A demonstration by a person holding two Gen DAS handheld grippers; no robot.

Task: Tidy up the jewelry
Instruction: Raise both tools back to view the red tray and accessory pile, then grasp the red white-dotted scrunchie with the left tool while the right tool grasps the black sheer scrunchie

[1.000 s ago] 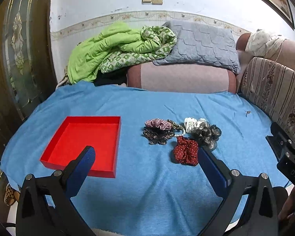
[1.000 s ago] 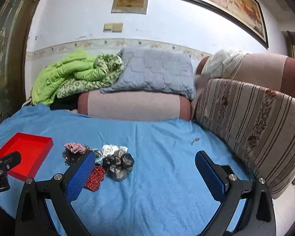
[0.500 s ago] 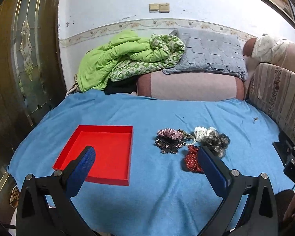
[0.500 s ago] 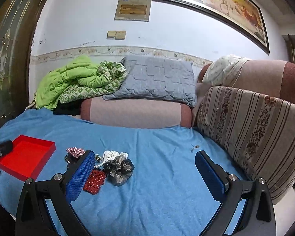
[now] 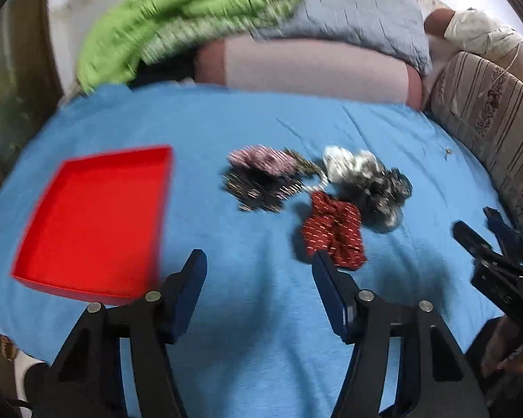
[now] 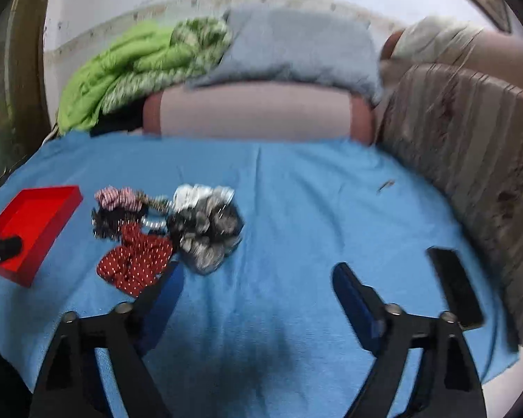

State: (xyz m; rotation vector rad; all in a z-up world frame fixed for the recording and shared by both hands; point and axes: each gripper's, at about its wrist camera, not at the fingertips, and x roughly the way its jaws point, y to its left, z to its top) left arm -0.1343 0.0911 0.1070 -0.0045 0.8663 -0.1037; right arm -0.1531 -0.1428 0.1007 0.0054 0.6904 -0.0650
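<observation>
Left gripper (image 5: 258, 261) jaws apart, empty, above blue cloth (image 5: 261, 313); right gripper (image 6: 258, 278) likewise. Red dotted scrunchie (image 5: 333, 231) just beyond left gripper's right finger. Behind it, scrunchie cluster (image 5: 317, 177) mid-cloth. Red tray (image 5: 90, 223) toward cloth's left edge

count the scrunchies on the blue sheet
4 clear: pink checked scrunchie rear left, white scrunchie rear right, grey-black scrunchie right, red dotted scrunchie nearest. More may hide.
</observation>
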